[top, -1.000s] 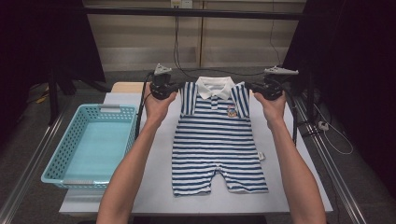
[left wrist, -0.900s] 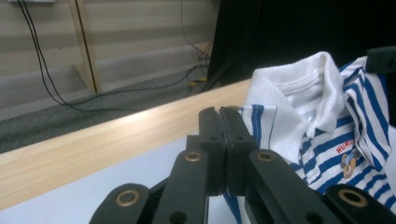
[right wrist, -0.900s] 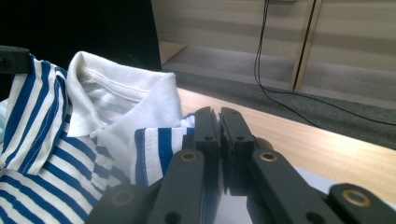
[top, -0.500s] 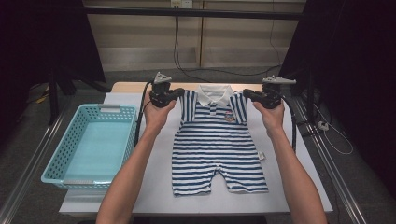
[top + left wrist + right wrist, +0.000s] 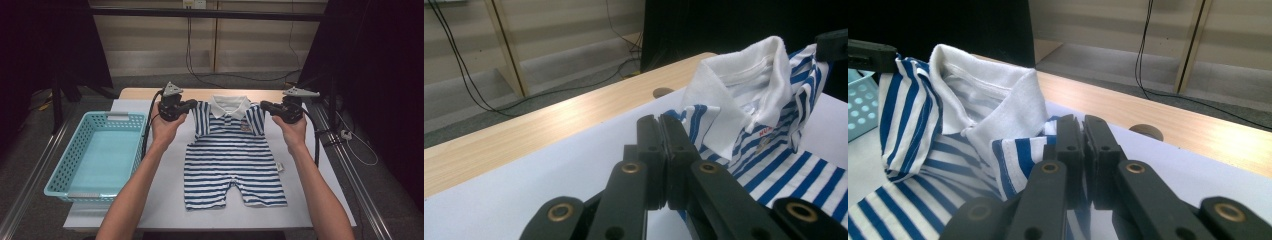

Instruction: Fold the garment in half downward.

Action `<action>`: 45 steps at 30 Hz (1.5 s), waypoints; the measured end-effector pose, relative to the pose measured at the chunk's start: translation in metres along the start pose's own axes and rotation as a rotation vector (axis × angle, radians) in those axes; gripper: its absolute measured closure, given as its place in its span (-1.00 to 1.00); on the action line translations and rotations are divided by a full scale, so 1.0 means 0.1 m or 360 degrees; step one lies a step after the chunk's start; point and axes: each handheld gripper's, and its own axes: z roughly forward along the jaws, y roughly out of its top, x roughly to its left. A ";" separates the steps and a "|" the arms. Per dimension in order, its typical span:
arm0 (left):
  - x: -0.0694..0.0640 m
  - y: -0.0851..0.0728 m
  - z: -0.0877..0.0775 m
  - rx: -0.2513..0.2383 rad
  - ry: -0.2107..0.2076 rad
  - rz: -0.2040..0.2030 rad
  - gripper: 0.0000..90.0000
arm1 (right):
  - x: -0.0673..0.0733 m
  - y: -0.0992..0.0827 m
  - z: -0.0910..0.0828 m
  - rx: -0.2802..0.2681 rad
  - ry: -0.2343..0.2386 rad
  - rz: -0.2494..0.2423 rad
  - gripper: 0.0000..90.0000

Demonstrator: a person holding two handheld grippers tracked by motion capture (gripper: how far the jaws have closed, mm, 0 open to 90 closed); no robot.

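High view first: I have the striped romper [image 5: 232, 162] lying flat on the white sheet [image 5: 310, 200] that covers the table, legs toward the person and white collar [image 5: 229, 106] toward the far edge. My left gripper [image 5: 192, 106] sits at the romper's left shoulder and my right gripper [image 5: 265, 106] at its right shoulder, so the 2 face each other across the collar. Both shoulders are lifted a little off the sheet while the body and legs rest on it. A turquoise basket [image 5: 65, 175] stands just beside the sheet's left edge, well apart from the garment.

From the left gripper view, I see the left gripper's [image 5: 663, 131] 2 black jaws pressed together with blue-and-white striped fabric [image 5: 686, 122] pinched between them, the collar standing up just beyond. From the right gripper view, the right gripper [image 5: 1083, 131] is likewise clamped on the striped shoulder fabric [image 5: 1015, 150], with the collar [image 5: 998, 100] raised to its left. A strip of bare wooden tabletop [image 5: 1173, 125] shows past the sheet.
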 end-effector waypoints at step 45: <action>-0.51 -0.41 -0.44 0.0126 -0.0219 0.0289 0.97 | 0.43 -0.50 -0.42 0.0154 0.0096 -0.0159 0.93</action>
